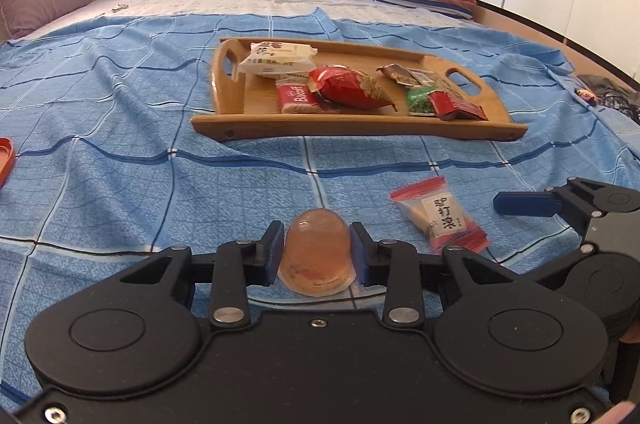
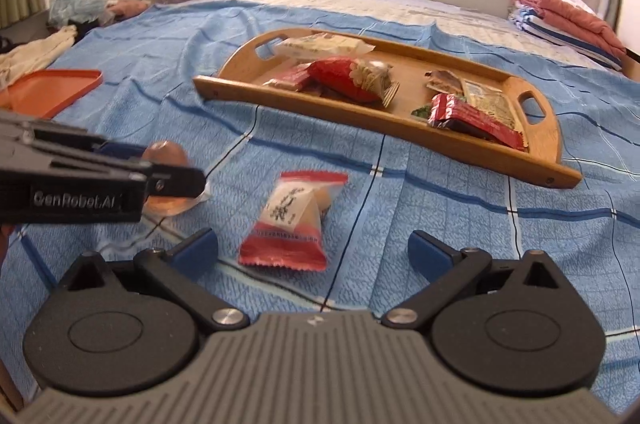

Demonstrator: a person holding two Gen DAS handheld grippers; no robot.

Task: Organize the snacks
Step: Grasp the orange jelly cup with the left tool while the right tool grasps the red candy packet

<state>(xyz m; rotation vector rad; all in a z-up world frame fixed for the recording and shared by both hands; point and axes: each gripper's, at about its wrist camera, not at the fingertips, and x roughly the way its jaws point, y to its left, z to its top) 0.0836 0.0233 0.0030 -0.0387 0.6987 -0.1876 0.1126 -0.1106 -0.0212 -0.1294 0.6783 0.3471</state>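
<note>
Gripping the orange jelly cup (image 1: 316, 256) between my left gripper (image 1: 316, 252) fingers, I have it clamped low over the blue checked bedspread (image 1: 120, 128). My right gripper (image 2: 312, 248) has its fingers spread wide apart, holding nothing, with the red-and-clear candy packet (image 2: 290, 224) lying on the bedspread between and just ahead of them. Farther back sits the wooden tray (image 1: 360, 130), carrying a white packet (image 1: 276, 58), a red bag (image 1: 352, 88) and other wrapped snacks. An orange lid (image 2: 52, 90) lies off to the left.
</note>
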